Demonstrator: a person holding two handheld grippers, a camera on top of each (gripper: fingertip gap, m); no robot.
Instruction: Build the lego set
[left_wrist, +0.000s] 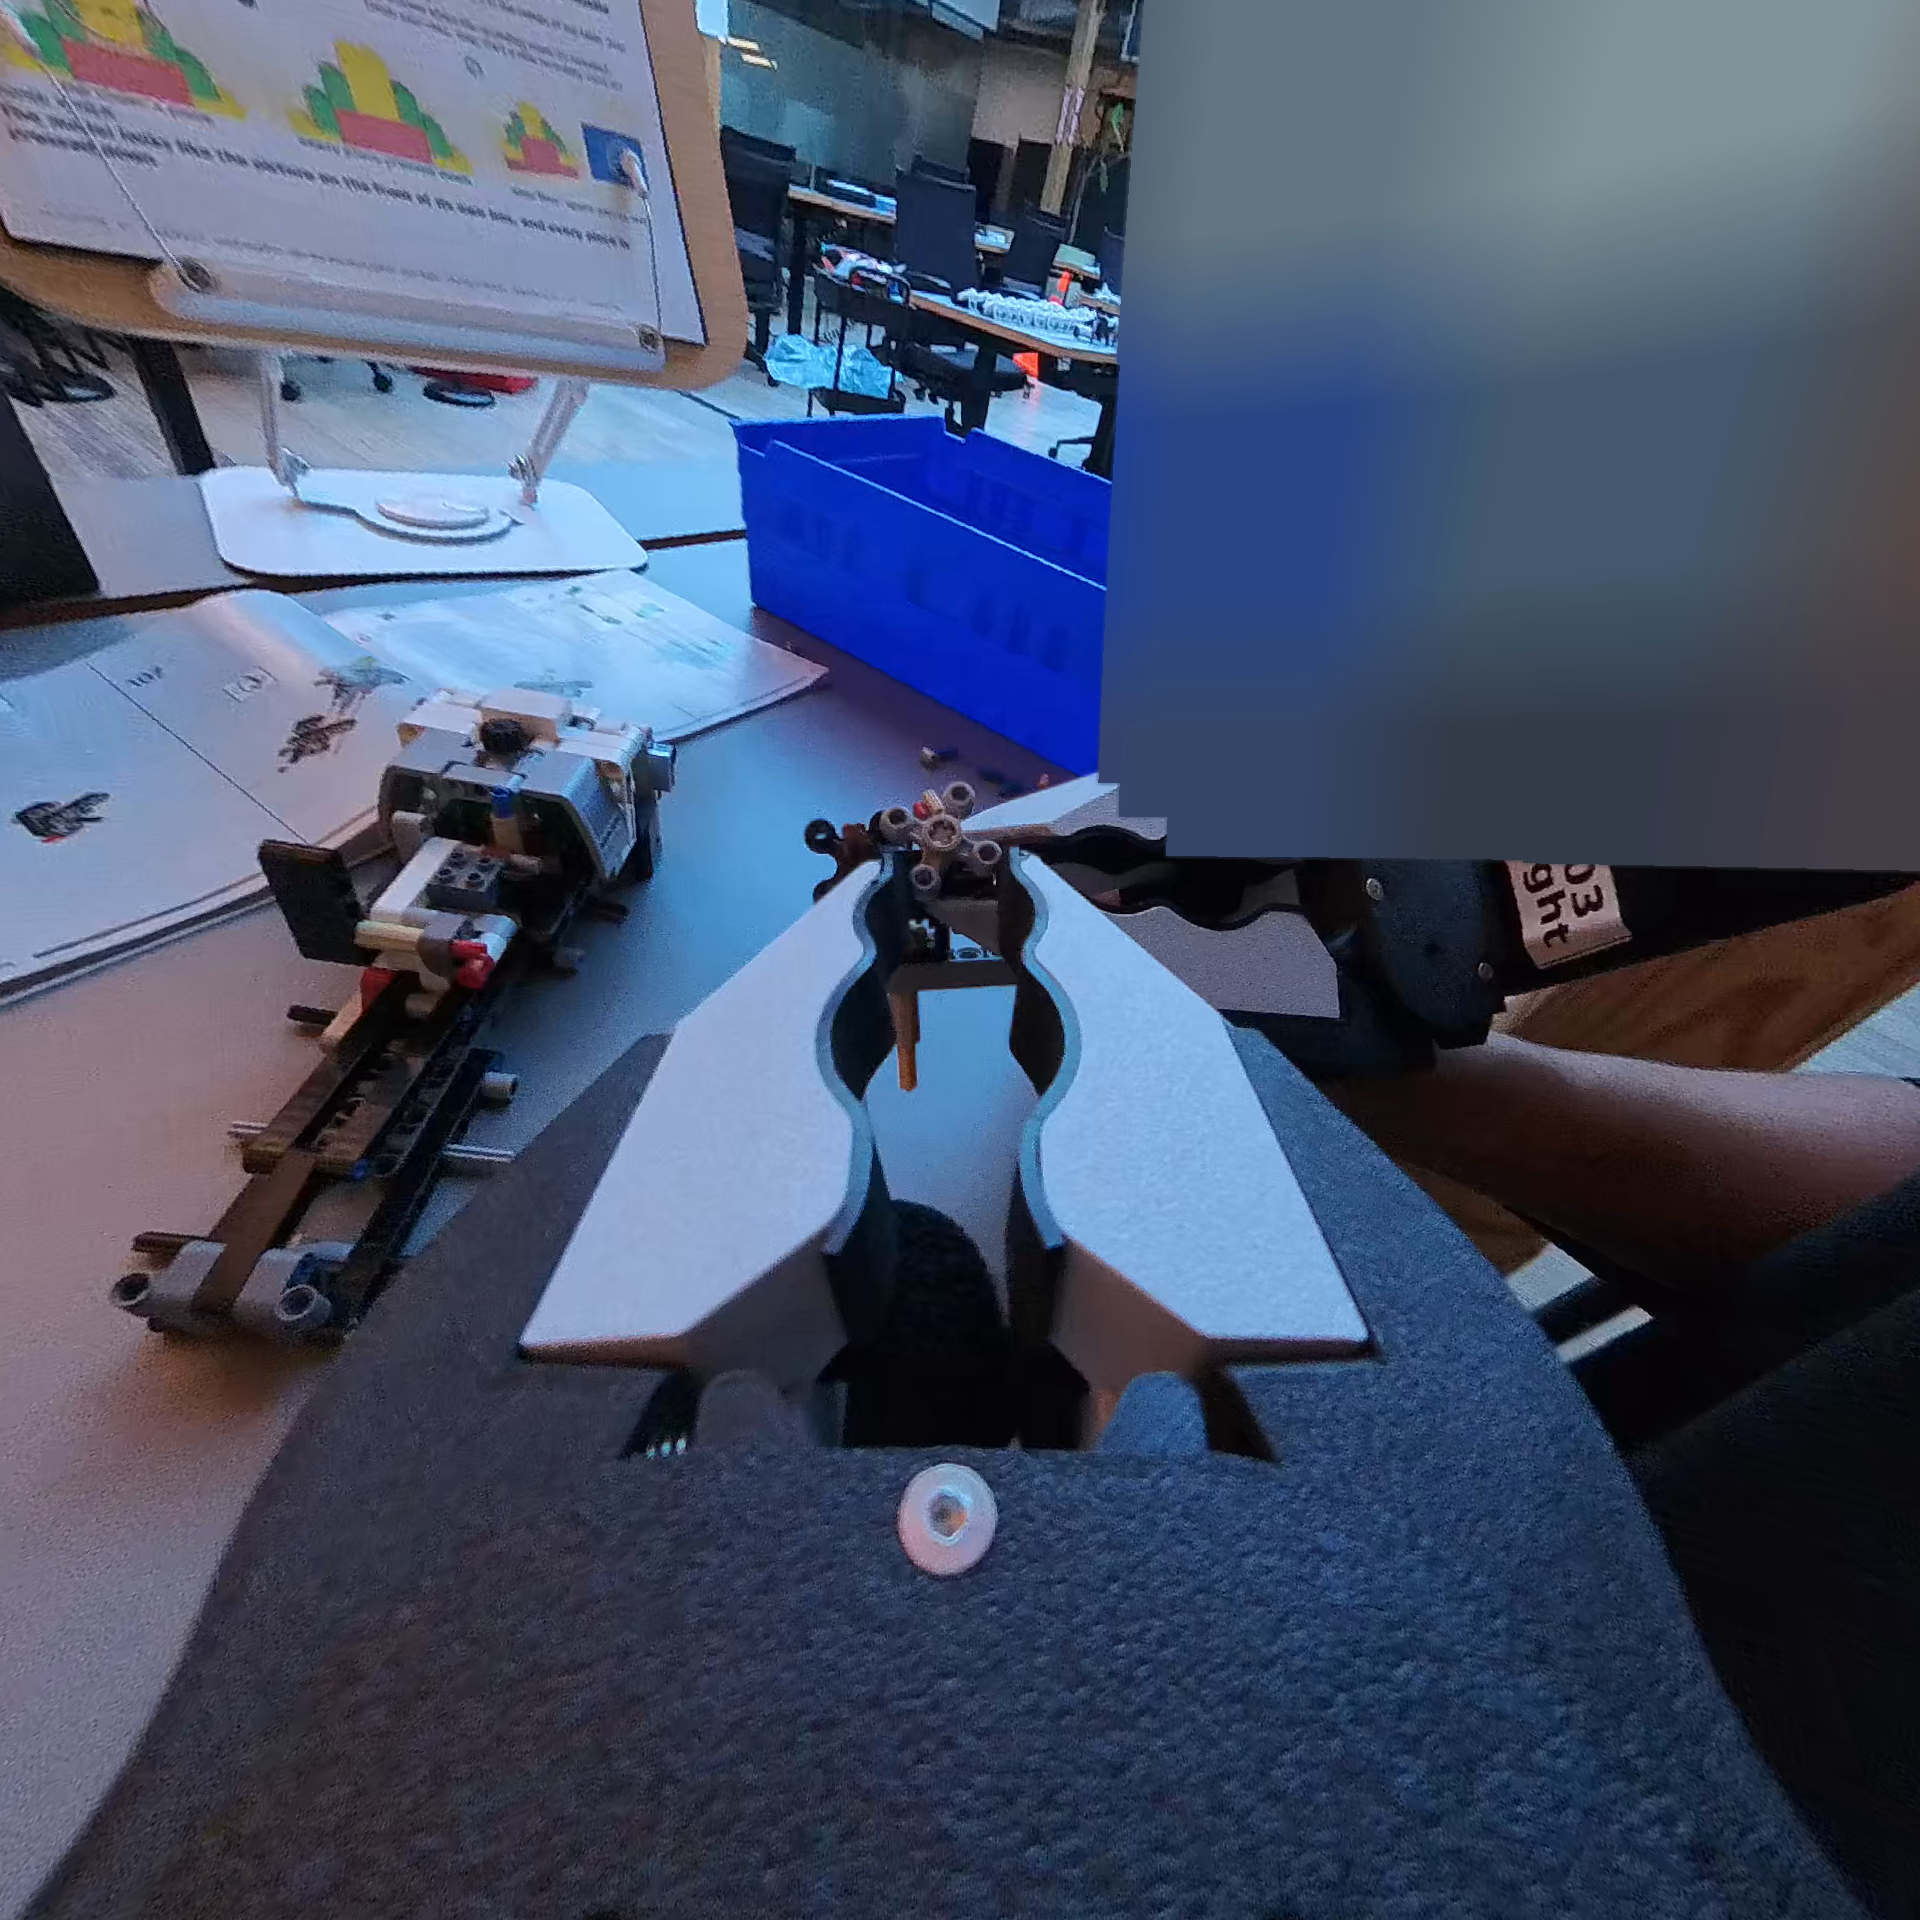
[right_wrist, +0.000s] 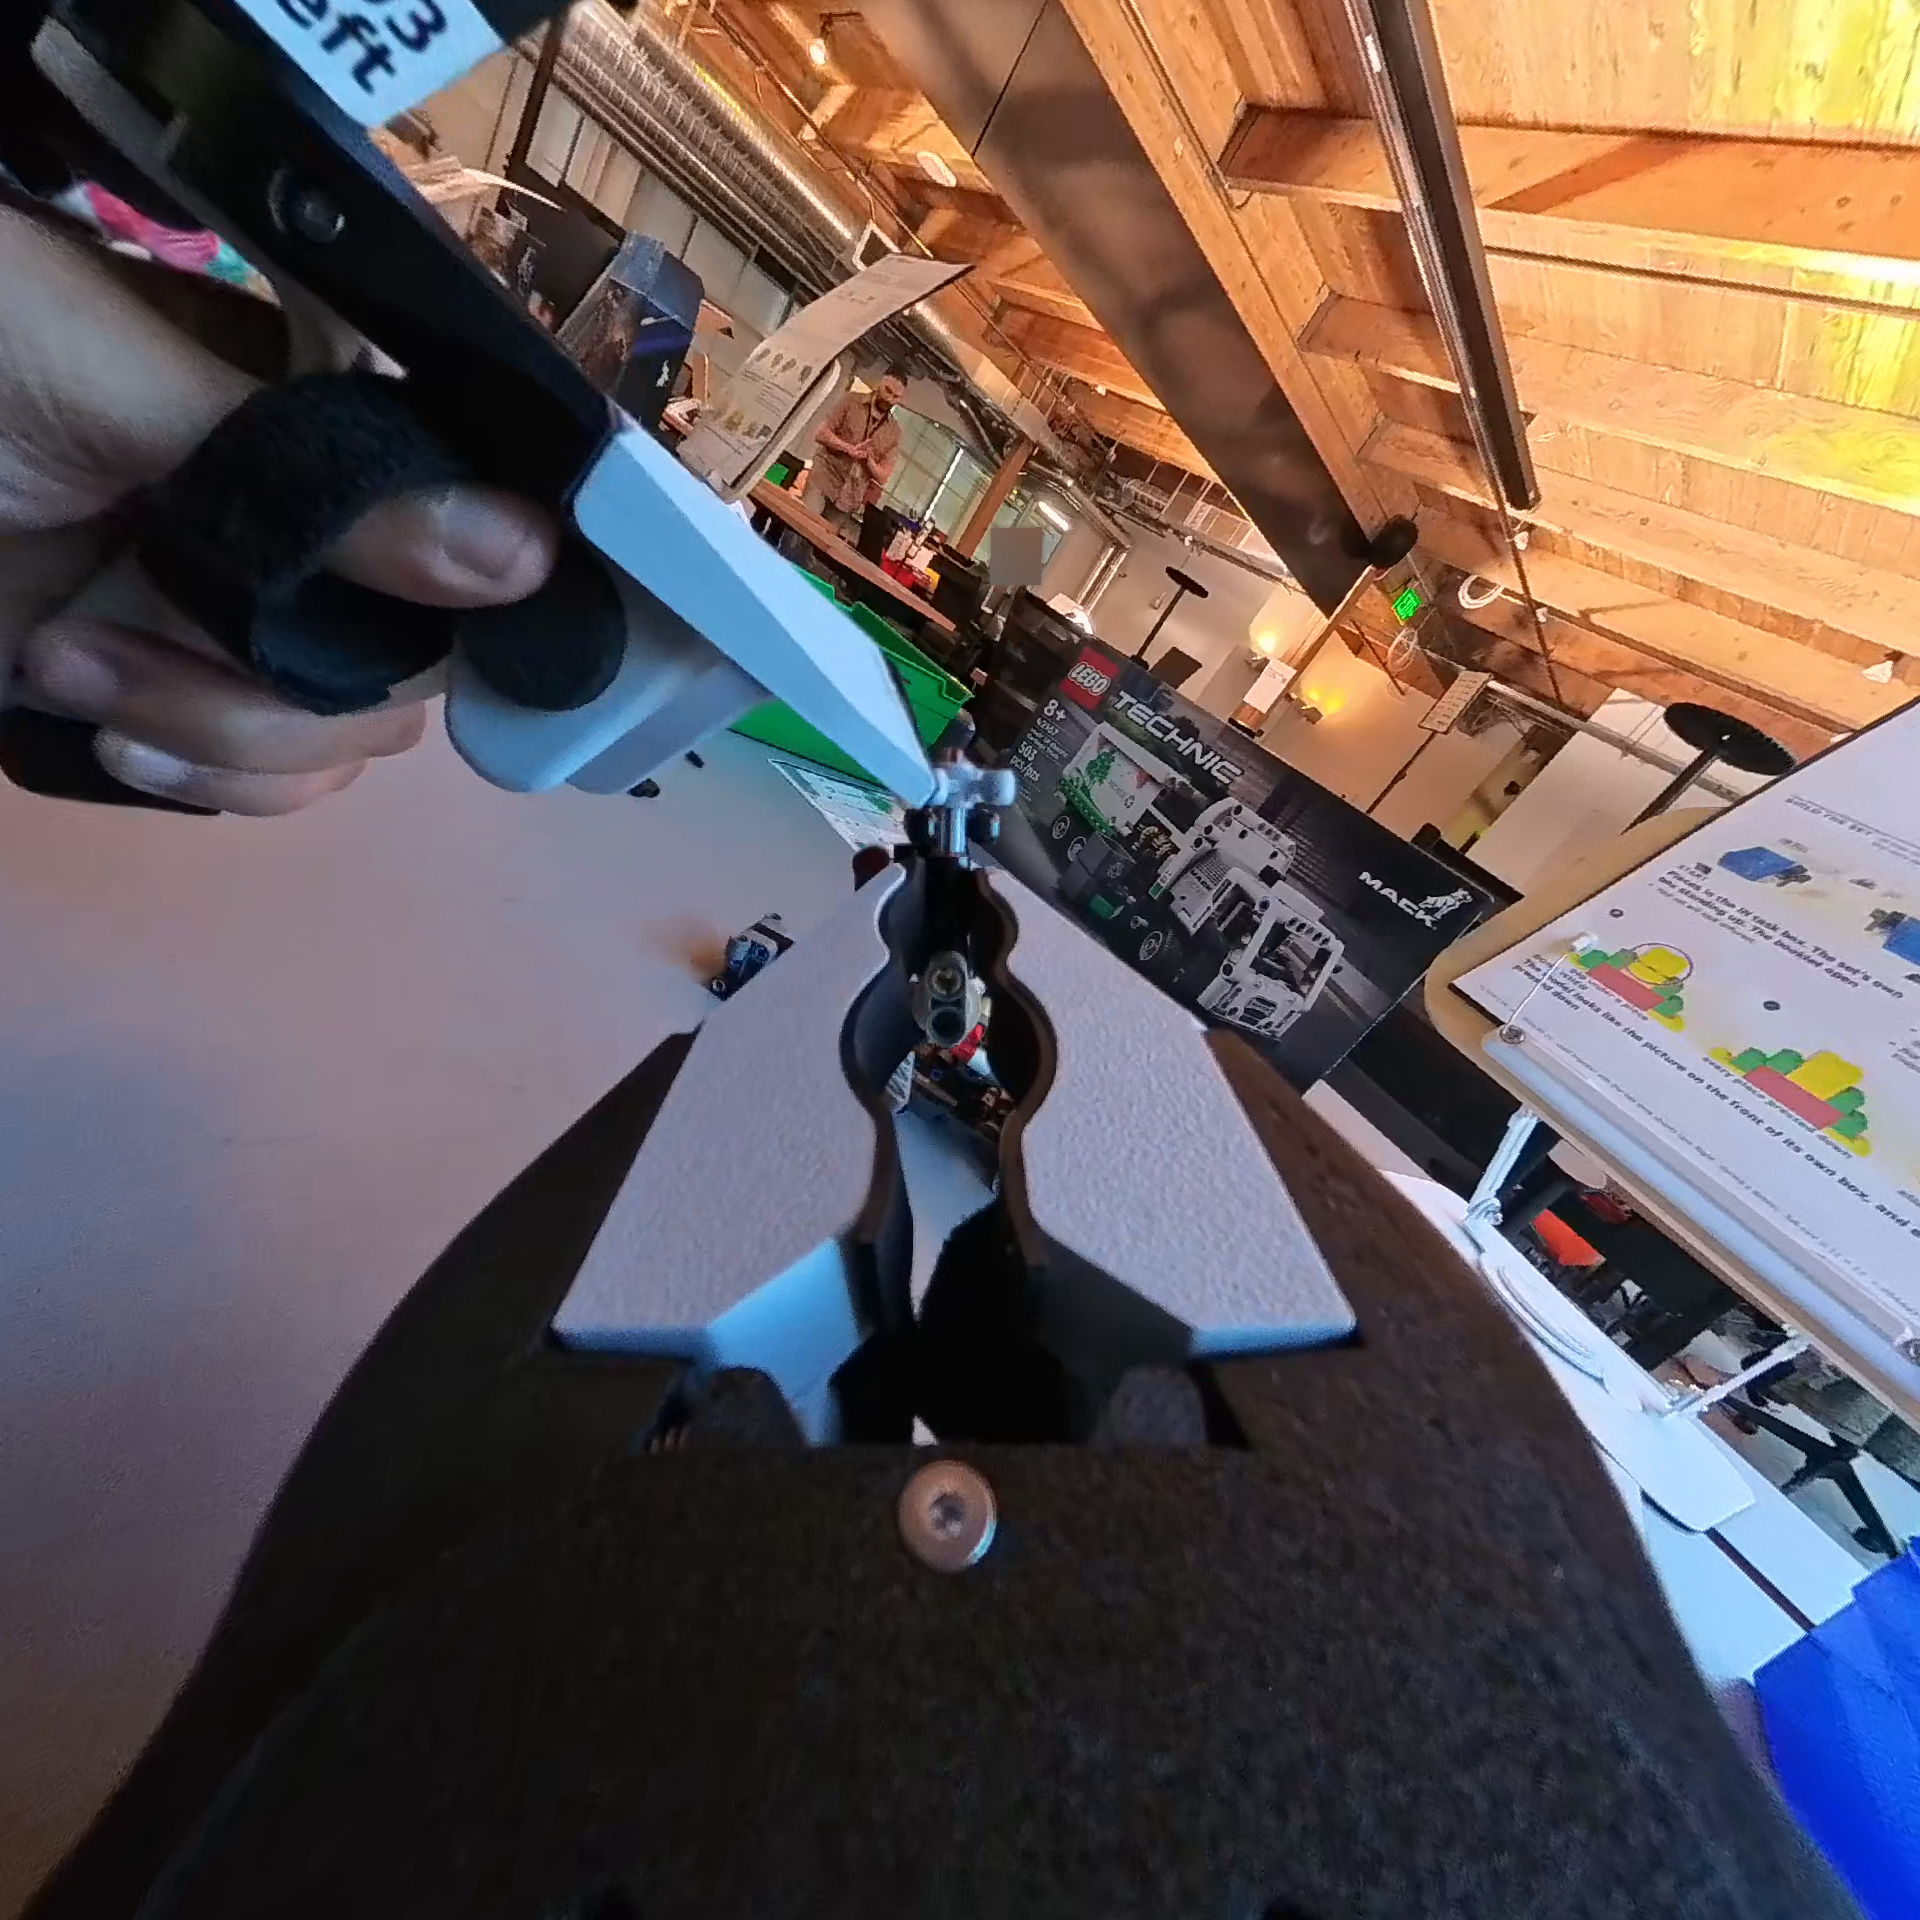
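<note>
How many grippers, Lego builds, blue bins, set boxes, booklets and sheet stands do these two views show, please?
Grippers: 2 (left gripper, right gripper)
Lego builds: 2 (chassis on the table, small assembly gripped)
Blue bin: 1
Set box: 1
Booklet: 1
Sheet stand: 1
Total: 8

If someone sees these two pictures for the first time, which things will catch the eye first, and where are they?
First, the small grey-and-black lego sub-assembly held up in mid-air, where the left gripper and the right gripper both meet on it. Next, the half-built lego chassis lying on the table at the left, over an open instruction booklet. Behind stand a bright blue bin and the lego set box.
</note>
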